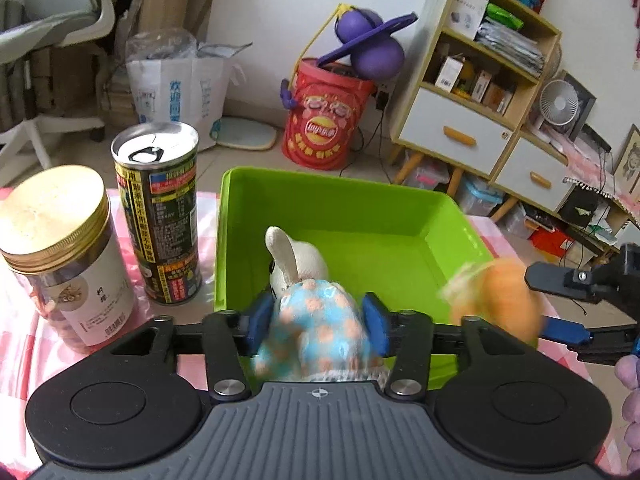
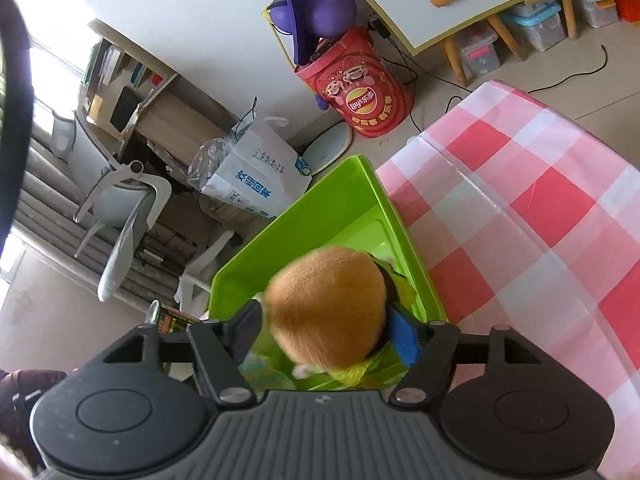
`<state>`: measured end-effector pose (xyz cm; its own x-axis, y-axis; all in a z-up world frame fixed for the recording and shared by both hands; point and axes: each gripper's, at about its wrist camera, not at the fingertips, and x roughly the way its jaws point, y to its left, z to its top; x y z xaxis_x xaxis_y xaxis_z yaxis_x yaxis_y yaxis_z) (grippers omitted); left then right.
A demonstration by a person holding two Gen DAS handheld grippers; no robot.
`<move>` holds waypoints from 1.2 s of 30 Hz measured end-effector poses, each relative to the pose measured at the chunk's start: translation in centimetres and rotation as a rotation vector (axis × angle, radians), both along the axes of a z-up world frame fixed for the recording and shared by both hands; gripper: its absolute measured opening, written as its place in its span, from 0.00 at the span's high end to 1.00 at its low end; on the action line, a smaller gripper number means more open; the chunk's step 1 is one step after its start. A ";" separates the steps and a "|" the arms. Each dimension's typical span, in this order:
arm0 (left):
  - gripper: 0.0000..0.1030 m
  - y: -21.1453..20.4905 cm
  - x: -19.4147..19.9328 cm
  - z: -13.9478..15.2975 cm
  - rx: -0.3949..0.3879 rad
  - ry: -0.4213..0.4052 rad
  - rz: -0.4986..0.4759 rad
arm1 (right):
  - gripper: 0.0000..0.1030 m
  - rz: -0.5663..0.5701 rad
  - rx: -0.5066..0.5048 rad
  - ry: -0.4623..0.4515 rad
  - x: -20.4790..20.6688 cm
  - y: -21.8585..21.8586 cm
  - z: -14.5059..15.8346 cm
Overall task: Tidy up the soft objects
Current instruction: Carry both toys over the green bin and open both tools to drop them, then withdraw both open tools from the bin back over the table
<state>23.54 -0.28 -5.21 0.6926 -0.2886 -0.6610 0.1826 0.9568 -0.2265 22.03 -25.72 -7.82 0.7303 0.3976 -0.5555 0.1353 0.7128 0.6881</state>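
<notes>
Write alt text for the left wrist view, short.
The left gripper has a white plush rabbit in a blue dotted dress between its blue pads, at the near rim of an open green plastic bin. At right, the right gripper brings a blurred orange plush toy. A gold-lidded clear jar and an opened dark drink can stand left on pink checked cloth.

Glossy green plastic bin (image 1: pixel 400 220), fuzzy plush rabbit (image 1: pixel 316 320), fuzzy orange plush toy (image 2: pixel 326 304), metal-topped can (image 1: pixel 158 216), checked cloth (image 2: pixel 540 220)
</notes>
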 end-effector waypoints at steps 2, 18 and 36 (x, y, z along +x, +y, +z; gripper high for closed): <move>0.41 0.0 -0.6 0.5 -0.004 -0.011 0.000 | 0.42 -0.003 -0.004 -0.003 -0.3 -0.1 0.4; 0.19 3.4 -8.7 4.4 0.022 -0.026 0.035 | 0.34 0.013 -0.127 -0.051 -6.3 1.0 6.8; 0.05 6.3 -17.2 6.2 0.072 0.014 0.077 | 0.21 0.058 -0.249 0.027 -15.4 5.2 8.9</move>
<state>6.35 6.05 0.97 0.7017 -0.1863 -0.6877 0.1048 0.9817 -0.1590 6.67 -20.53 1.07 0.6939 0.2867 -0.6605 0.1050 0.8672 0.4868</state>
